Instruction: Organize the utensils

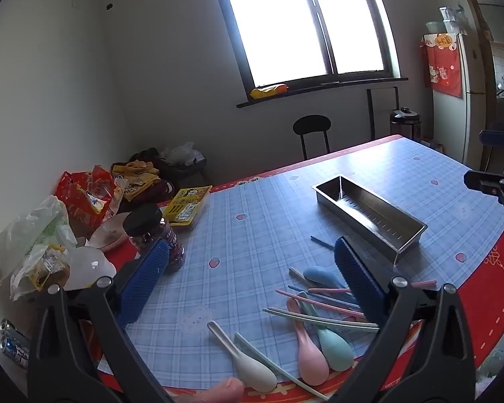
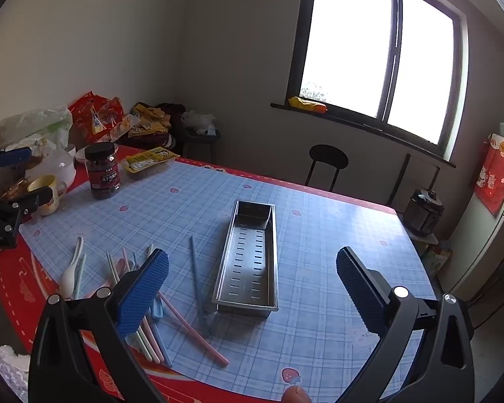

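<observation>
Little could be read. The dark jar (image 2: pixel 101 171) with a black lid on the table (image 2: pixel 319 235) carried a red label with a line of white Chinese characters, too small to make out with certainty. The yellow food packet (image 2: pixel 149 160) beside it bore dark print and a cartoon face, its words illegible. The red cloth (image 1: pixel 443 63) hanging on the refrigerator (image 1: pixel 470 100) showed a yellow patch with Chinese characters, also unreadable. The batteries (image 1: pixel 15 344) at the table's edge had blurred white lettering.
</observation>
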A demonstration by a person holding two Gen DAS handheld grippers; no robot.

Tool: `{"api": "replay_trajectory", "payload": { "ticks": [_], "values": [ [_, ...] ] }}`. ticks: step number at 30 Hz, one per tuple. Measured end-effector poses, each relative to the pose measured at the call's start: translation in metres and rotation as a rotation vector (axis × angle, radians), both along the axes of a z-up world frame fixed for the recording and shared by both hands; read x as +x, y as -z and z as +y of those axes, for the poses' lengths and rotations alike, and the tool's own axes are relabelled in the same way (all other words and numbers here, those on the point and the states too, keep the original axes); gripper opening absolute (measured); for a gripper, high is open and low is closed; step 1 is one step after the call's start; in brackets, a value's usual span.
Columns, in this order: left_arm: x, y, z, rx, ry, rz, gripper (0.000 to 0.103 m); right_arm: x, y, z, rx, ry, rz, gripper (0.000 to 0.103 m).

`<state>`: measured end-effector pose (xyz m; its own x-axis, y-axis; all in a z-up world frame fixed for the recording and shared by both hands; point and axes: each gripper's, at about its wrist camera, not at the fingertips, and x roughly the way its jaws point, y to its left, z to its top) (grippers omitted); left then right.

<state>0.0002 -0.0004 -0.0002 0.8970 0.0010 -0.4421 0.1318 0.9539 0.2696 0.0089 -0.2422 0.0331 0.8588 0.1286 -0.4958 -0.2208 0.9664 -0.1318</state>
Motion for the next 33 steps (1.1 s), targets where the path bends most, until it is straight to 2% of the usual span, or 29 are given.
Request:
{"api": "replay_trajectory", "payload": {
  "ticks": [13, 33],
  "values": [
    [0.002, -0.011, 0.003, -0.01, -0.001, -0.008, 0.098, -0.001, -0.006, -0.005, 0.018, 0.003, -0.007, 0.098],
    [-0.007, -0.01, 0.002, -0.002, -0.002, -0.022, 0.098, 0.0, -0.006, -0.005, 0.006, 0.011, 0.001, 0.098]
  ]
}}
